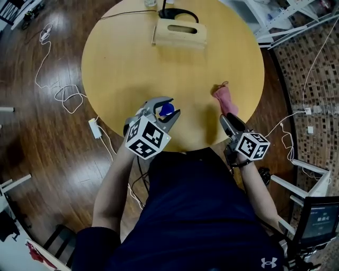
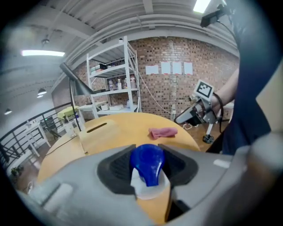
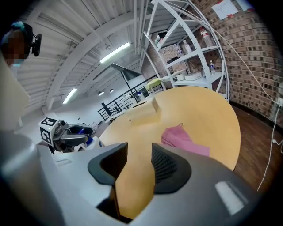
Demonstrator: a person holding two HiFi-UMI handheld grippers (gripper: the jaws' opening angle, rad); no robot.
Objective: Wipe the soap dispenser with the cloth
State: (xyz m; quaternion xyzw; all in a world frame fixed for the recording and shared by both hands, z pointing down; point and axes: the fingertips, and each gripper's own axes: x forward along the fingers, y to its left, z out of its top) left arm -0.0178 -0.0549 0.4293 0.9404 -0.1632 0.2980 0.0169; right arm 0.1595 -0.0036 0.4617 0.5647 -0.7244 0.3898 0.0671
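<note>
My left gripper [image 1: 165, 110] is shut on the soap dispenser [image 1: 166, 109], a white bottle with a blue pump top, and holds it above the round wooden table [image 1: 132, 69] near the front edge. In the left gripper view the blue top [image 2: 148, 164] sits clamped between the dark pads. The pink cloth [image 1: 223, 98] lies crumpled on the table at the right. My right gripper [image 1: 229, 120] hovers just short of the cloth [image 3: 182, 140], jaws apart with nothing between them. The left gripper view shows the cloth [image 2: 162, 132] and the right gripper [image 2: 180, 118] beyond it.
A wooden box [image 1: 180, 33] with a slot and a black lamp base [image 1: 177, 13] stand at the table's far edge. Cables [image 1: 66, 95] and an adapter [image 1: 95, 128] lie on the dark floor at the left. White shelving [image 2: 112, 77] stands against a brick wall.
</note>
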